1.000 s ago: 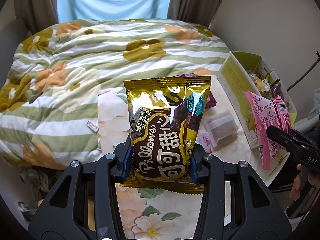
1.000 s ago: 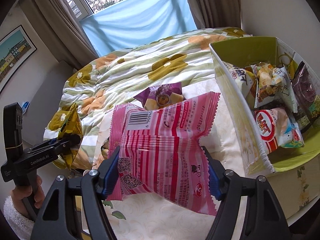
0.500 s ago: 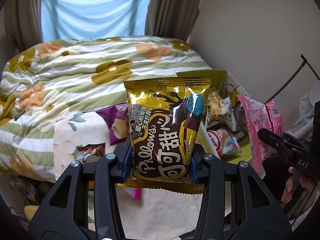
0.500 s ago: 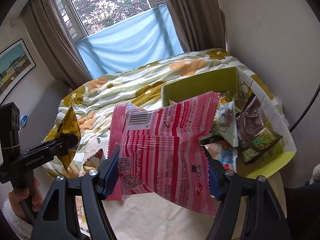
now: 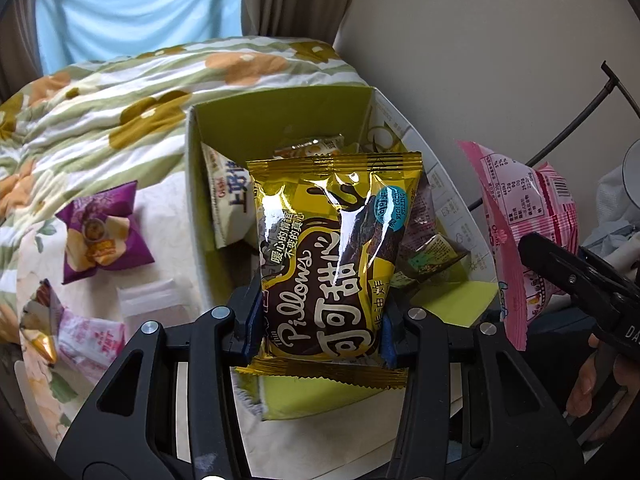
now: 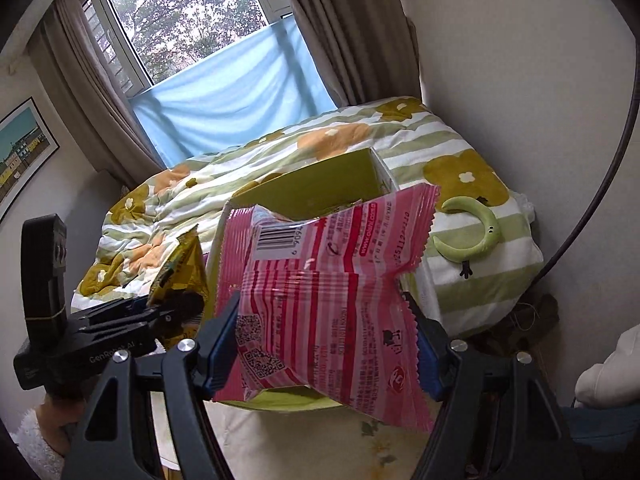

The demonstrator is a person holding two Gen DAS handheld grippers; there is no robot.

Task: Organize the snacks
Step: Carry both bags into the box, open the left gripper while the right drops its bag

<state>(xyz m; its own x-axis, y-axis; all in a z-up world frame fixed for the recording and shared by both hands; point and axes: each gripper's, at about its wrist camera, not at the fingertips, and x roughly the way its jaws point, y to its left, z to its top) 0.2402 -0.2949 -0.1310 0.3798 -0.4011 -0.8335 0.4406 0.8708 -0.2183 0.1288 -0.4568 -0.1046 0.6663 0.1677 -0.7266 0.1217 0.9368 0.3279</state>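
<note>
1. Gold packet: reads "Pillows", Chinese text, teal round badge; shiny gold foil with a brown panel.
2. Left gripper clamped on its lower sides, holding it upright over the near end of the green box.
3. Pink packet: red stripes, barcode, QR codes.
4. Right gripper squeezes it, right of the box.
5. Purple packet lies on the table, left of the box.
</note>
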